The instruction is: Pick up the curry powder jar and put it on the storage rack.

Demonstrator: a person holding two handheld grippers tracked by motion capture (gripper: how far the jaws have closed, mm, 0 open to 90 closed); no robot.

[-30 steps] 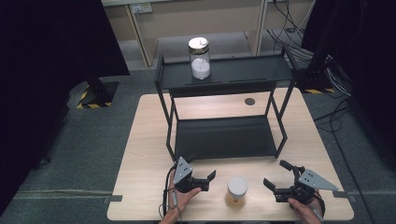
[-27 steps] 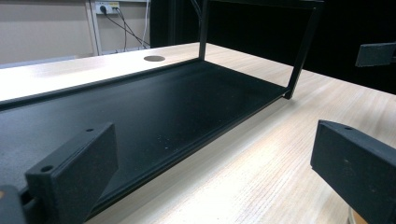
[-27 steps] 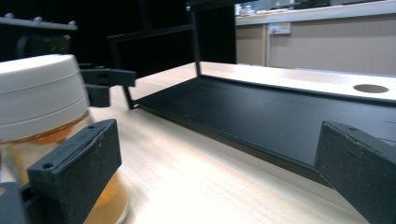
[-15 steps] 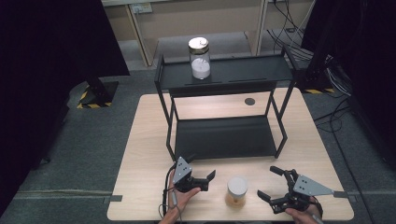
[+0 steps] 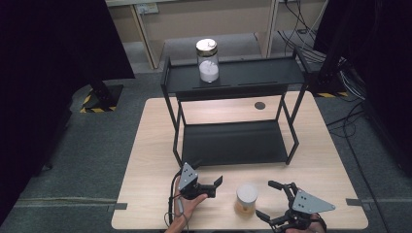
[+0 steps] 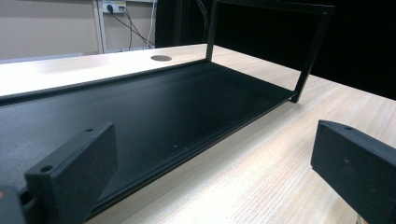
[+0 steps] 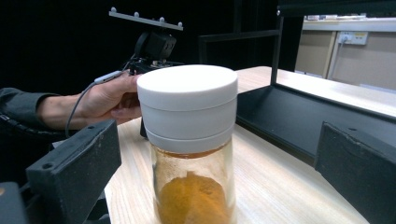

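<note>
A small jar [image 5: 246, 198] [image 7: 189, 140] with a white lid and orange powder stands near the table's front edge. My right gripper [image 5: 268, 200] [image 7: 215, 177] is open just right of it, one jaw on each side, and touches nothing. My left gripper [image 5: 214, 187] [image 6: 212, 172] is open and holds nothing to the jar's left, facing the black rack's lower shelf [image 5: 228, 143] [image 6: 154, 107]. A taller glass jar [image 5: 207, 60] with white powder stands on the rack's top shelf [image 5: 252, 73].
The two-tier black rack fills the middle of the wooden table [image 5: 150, 145], its legs [image 5: 291, 141] at the corners. A round cable hole [image 5: 260, 105] [image 6: 161, 58] lies behind it. The person's left hand [image 7: 109, 100] and its gripper show past the jar.
My right gripper has moved left and toward the front edge, turning its open jaws to face the orange-powder jar. The left gripper and both jars stay put.
</note>
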